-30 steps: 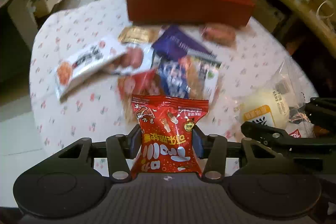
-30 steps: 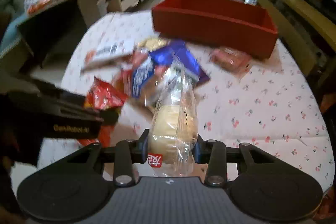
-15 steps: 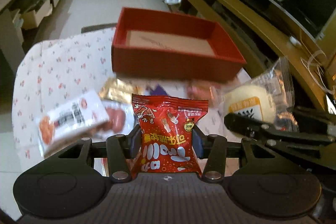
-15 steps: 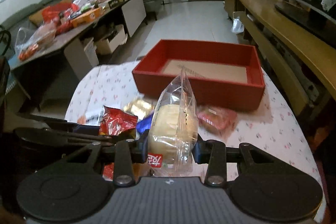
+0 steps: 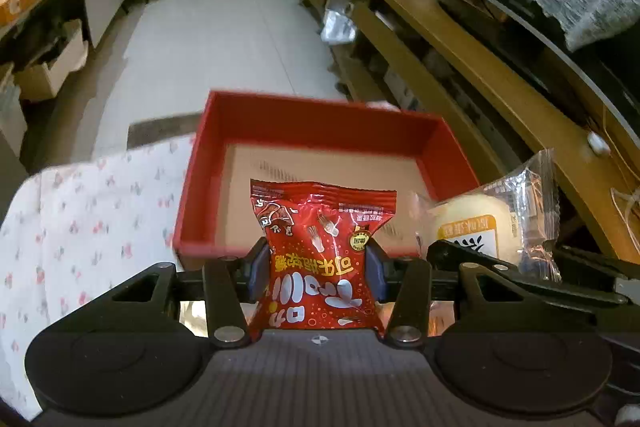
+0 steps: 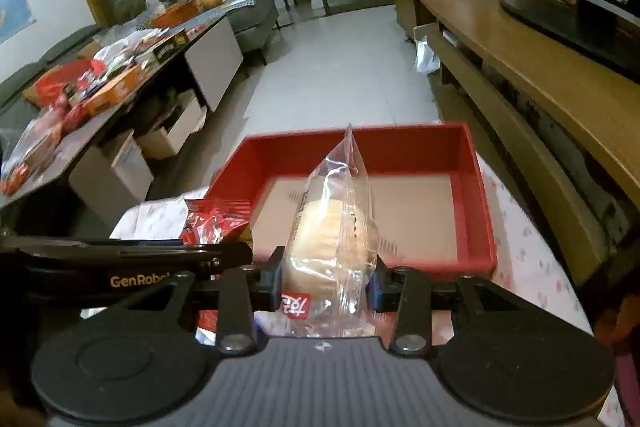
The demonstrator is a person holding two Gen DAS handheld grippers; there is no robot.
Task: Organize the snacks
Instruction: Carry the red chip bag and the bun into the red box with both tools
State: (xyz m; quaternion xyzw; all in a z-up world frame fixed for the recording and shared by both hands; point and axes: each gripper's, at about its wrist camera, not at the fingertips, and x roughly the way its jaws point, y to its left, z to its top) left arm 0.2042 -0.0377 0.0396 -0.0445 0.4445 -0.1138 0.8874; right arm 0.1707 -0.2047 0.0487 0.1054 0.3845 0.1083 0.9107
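The left hand-held gripper [image 5: 316,277] is closed on a red snack packet [image 5: 320,255], clamped at its lower half between the two blue pads [image 5: 256,275], with the printed face toward the camera and the crimped top edge standing upright. The right hand-held gripper [image 6: 326,287] is closed on a clear-wrapped bread bun [image 6: 334,239], gripped across the middle, the sealed end of the wrapper pointing up. In the left wrist view the bun in its clear wrapper [image 5: 492,223] appears just to the right of the red packet, so the two grippers sit side by side; in the right wrist view the red packet [image 6: 218,221] shows beyond the left gripper's arm. Both packets are held in the air at the near wall of the red tray [image 5: 448,155], which rests on the counter [image 5: 88,223] covered in a floral cloth. The tray floor [image 6: 412,215] is bare brown card; no snack is visible inside it in either view. Judged from this, the task is at an early stage: two items are picked up and brought to the tray but not yet released, and nothing is sorted so far. What remains is to carry both packets over the near wall, set them down inside, and handle any further snacks; the counter area below the grippers is hidden, so how many remain cannot be told.
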